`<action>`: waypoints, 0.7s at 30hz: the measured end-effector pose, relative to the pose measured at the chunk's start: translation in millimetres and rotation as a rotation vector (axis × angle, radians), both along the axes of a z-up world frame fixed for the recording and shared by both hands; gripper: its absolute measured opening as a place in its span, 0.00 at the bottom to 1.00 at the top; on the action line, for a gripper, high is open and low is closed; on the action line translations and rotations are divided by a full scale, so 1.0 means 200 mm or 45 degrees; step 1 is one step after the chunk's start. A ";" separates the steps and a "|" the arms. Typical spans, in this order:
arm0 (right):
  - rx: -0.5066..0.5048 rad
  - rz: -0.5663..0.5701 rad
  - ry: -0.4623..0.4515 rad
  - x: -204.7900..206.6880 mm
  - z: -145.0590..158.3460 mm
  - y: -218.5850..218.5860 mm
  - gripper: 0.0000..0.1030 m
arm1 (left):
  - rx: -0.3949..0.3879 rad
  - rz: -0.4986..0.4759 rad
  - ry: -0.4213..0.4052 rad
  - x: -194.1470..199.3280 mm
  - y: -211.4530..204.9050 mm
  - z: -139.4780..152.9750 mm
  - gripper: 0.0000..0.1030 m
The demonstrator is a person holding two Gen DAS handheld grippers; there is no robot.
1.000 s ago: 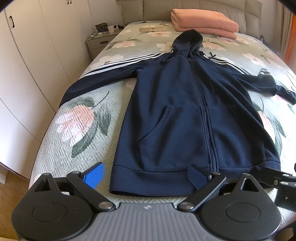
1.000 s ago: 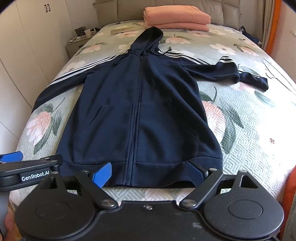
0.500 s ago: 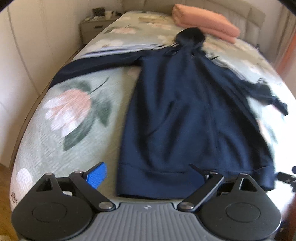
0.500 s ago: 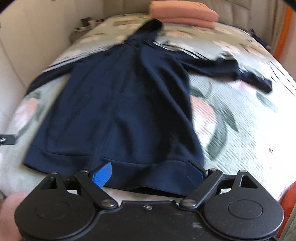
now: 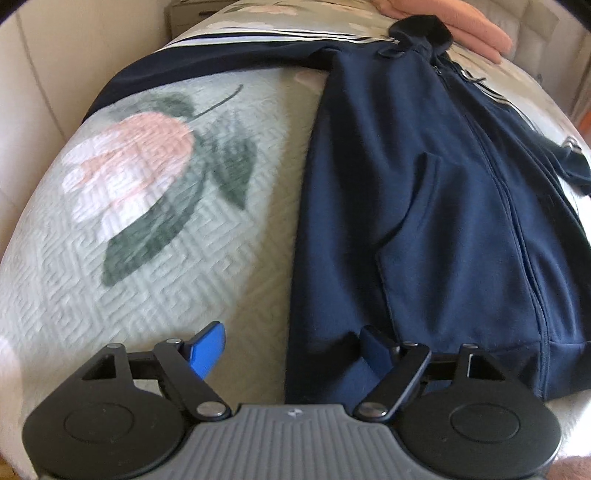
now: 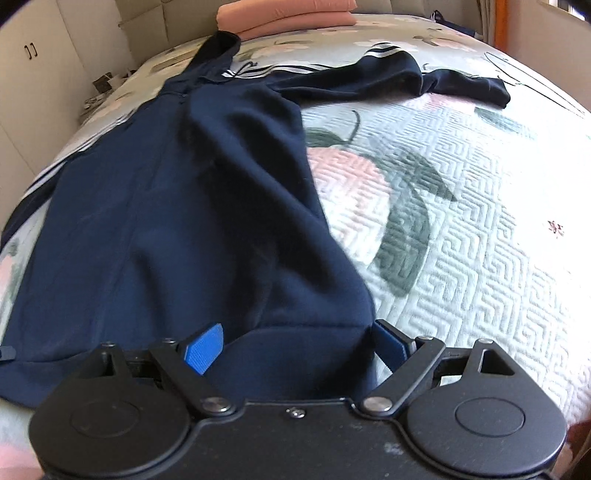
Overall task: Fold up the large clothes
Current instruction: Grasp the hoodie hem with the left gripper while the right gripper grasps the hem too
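Two views show the same big dark blue hoodie (image 5: pixel 424 206) lying flat on the bed (image 5: pixel 155 236), front side up and zipped. Its long way runs from the bottom edge, close to the cameras, up to the hood at the far end by the folded pink blanket (image 5: pixel 476 29).

From the left wrist view, the left gripper (image 5: pixel 293 349) is low over the hoodie's near left corner. Its fingers are apart and have just been closing in a bit. One blue finger (image 5: pixel 207 350) is over the bare bed cover, just beside the hoodie's side edge. The other finger is over the dark cloth, above the bottom band. So the side edge of the hoodie sits between the two fingers. They are not squeezing it yet, as far as I can see. The long left sleeve (image 5: pixel 221 62) goes off across the bed, far from the fingers.

From the right wrist view, the right gripper (image 6: pixel 295 347) is at the other near corner. Its fingers are apart too. The bottom band of the hoodie (image 6: pixel 291 354) bulges up between them, and the right finger looks like it touches the cloth edge. I do not think it is pinched yet. The right sleeve (image 6: pixel 406 79) lies far off across the bed.

Each hand is nearest its own corner. I think the next move is to pinch both corners and carry the bottom edge up along the long way, toward the hood.
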State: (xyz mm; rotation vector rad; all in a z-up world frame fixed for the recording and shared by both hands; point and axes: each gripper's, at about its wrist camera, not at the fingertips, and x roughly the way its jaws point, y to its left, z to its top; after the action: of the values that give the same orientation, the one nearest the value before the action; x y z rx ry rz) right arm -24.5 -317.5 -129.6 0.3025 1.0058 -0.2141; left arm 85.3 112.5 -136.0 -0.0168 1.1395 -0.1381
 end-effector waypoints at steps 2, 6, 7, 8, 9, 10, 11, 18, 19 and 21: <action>0.014 0.039 0.040 0.05 -0.07 -0.02 1.00 | 0.000 -0.019 -0.009 0.02 -0.04 -0.03 0.82; -0.010 0.087 0.040 0.07 -0.11 -0.02 1.00 | 0.087 -0.029 -0.060 0.05 -0.13 -0.06 0.91; -0.020 0.091 0.039 0.07 -0.11 -0.01 1.00 | 0.103 -0.028 -0.068 0.05 -0.14 -0.06 0.94; -0.028 0.092 0.035 0.07 -0.11 -0.01 1.00 | 0.116 -0.020 -0.070 0.05 -0.14 -0.06 0.99; -0.036 0.091 0.034 0.07 -0.11 0.00 1.00 | 0.119 -0.001 -0.061 0.06 -0.13 -0.07 1.00; -0.045 0.088 0.033 0.06 -0.11 0.00 1.00 | 0.092 0.010 -0.050 0.06 -0.12 -0.08 1.00; -0.053 0.084 0.029 0.06 -0.11 0.01 1.00 | 0.056 0.025 -0.044 0.06 -0.09 -0.09 1.00; -0.079 0.062 0.008 0.07 -0.12 0.03 1.00 | 0.016 -0.019 -0.094 0.02 -0.06 -0.11 1.00; -0.072 0.069 0.004 0.07 -0.12 0.02 1.00 | 0.018 -0.023 -0.075 0.04 -0.06 -0.11 1.00; -0.074 0.094 -0.034 0.04 -0.09 0.03 0.63 | 0.018 -0.014 -0.014 0.08 -0.06 -0.10 0.99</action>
State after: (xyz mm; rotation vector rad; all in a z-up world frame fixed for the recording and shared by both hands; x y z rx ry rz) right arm -15.8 -312.0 -148.5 0.2141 0.9807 -0.1715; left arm 101.5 100.6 -155.6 0.0033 1.1295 -0.1398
